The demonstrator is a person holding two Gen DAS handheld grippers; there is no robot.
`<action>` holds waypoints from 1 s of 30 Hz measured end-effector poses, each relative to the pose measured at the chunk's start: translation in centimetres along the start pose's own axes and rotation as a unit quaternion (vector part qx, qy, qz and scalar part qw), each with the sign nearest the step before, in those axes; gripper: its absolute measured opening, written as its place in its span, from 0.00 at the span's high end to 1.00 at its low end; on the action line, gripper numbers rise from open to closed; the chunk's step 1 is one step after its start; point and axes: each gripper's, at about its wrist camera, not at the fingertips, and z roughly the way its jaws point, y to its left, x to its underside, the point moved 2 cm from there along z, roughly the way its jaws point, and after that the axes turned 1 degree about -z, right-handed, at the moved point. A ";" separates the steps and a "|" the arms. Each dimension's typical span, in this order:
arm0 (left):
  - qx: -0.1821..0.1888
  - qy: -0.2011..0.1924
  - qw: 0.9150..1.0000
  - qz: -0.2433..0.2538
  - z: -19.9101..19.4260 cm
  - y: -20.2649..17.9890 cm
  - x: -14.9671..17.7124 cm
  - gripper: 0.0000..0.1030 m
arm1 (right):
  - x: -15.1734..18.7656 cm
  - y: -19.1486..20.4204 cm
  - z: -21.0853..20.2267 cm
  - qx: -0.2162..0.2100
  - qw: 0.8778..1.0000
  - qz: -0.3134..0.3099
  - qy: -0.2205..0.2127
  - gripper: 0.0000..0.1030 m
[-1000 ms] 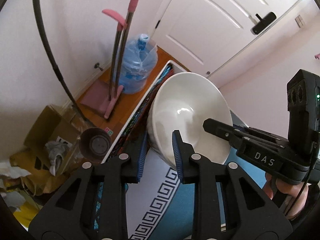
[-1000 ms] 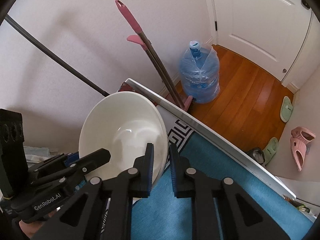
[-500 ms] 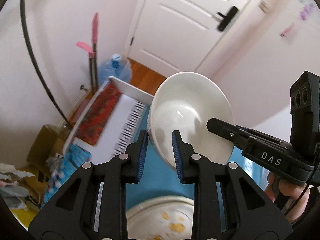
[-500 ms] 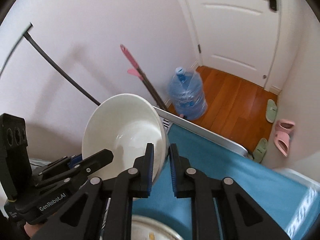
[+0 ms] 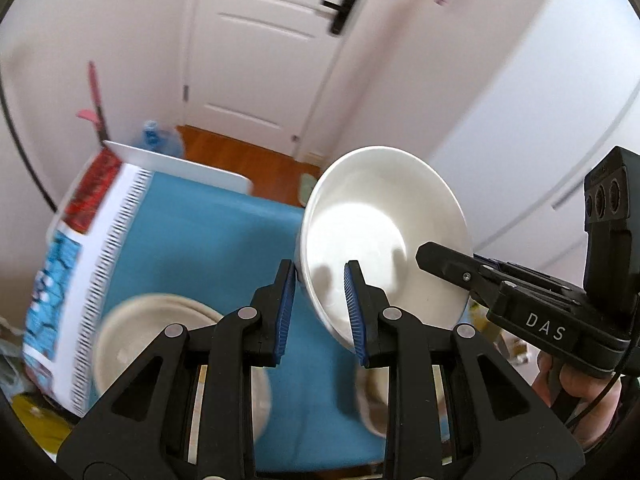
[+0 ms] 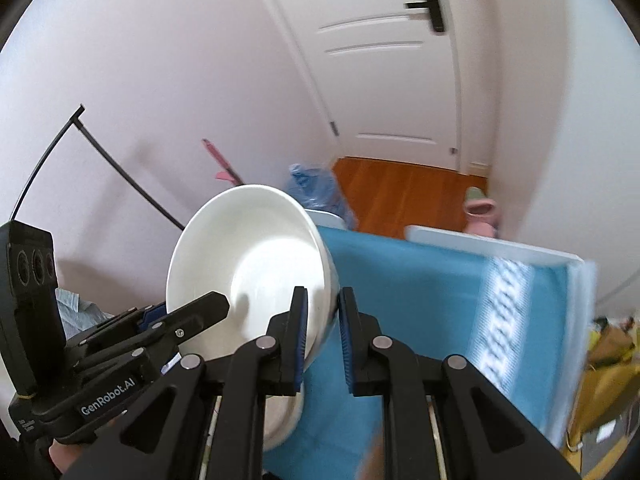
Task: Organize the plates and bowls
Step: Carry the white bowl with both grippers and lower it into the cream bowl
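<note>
White bowl (image 5: 384, 236) now above plates (image 5: 160, 344).

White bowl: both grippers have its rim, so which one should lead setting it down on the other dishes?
Left, probably. The left gripper grips the white bowl with the cream plate directly below; the right gripper sees mostly bare cloth.

The plate (image 5: 160, 344) is smeared by blur and half covered by the left gripper (image 5: 318, 312); the cloth (image 6: 520, 320) pattern is streaked; the bottle (image 6: 316, 192) is partly hidden behind the bowl (image 6: 248, 264).
</note>
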 end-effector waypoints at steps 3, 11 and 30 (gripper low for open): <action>0.013 0.013 1.000 0.013 0.3 -3.1 2.0 0.78 | 2.3 -2.4 -2.9 0.012 1.000 0.013 -0.003 0.86; 0.030 0.081 0.995 0.056 2.8 -8.2 6.6 0.78 | 7.9 -7.3 -6.2 0.037 0.997 0.073 0.004 0.86; -0.024 0.181 0.971 0.156 10.5 -9.7 12.2 0.78 | 14.6 -12.2 -1.9 0.073 0.986 0.139 0.051 0.86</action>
